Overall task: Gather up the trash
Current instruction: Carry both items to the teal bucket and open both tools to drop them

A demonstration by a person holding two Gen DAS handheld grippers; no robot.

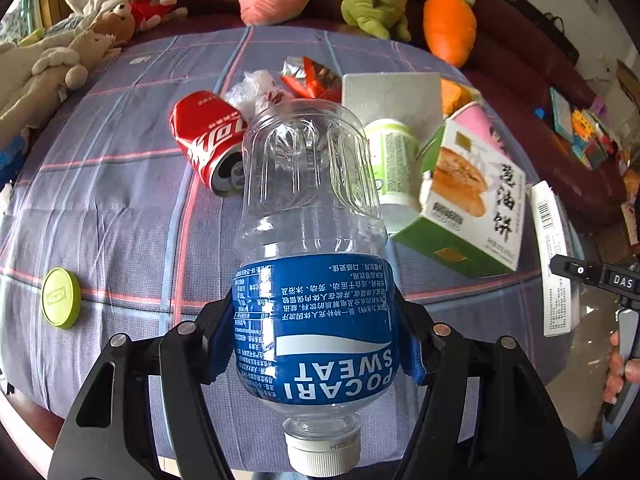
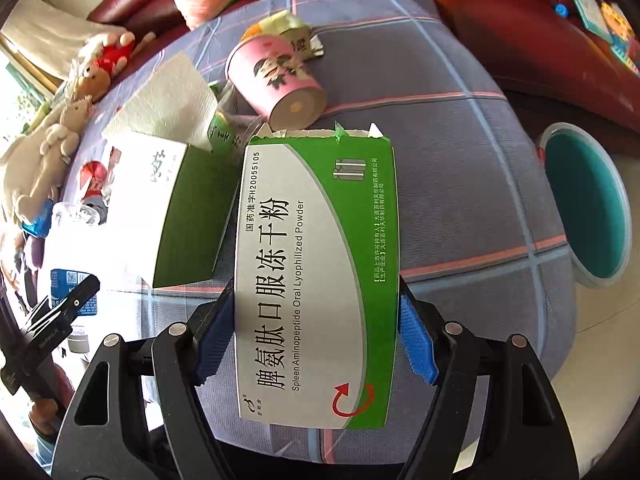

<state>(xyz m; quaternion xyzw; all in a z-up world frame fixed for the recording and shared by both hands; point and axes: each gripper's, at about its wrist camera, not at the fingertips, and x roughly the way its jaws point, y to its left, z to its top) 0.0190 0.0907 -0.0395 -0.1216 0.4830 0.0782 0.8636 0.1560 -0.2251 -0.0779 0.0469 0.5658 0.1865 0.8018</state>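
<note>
A clear Pocari Sweat bottle [image 1: 312, 240] with a blue label lies between the blue pads of my left gripper [image 1: 314, 332], cap toward the camera; the pads press on the label, and the bottle is lifted above the table. My right gripper [image 2: 316, 312] is shut on a green and white medicine box [image 2: 316, 240], held lengthwise above the plaid cloth. On the cloth lie a red cola can [image 1: 208, 140], a white and green cup [image 1: 394, 164], a pastry box [image 1: 472, 200], a pink paper cup [image 2: 276, 80], a napkin [image 1: 392, 92], wrappers [image 1: 312, 76] and a green lid [image 1: 61, 298].
The round table [image 1: 120, 208] wears a purple plaid cloth. A teal bin [image 2: 588, 204] stands on the floor to the table's right. Plush toys [image 1: 450, 24] sit on the dark red sofa behind. A hand [image 1: 618, 364] shows at the right edge.
</note>
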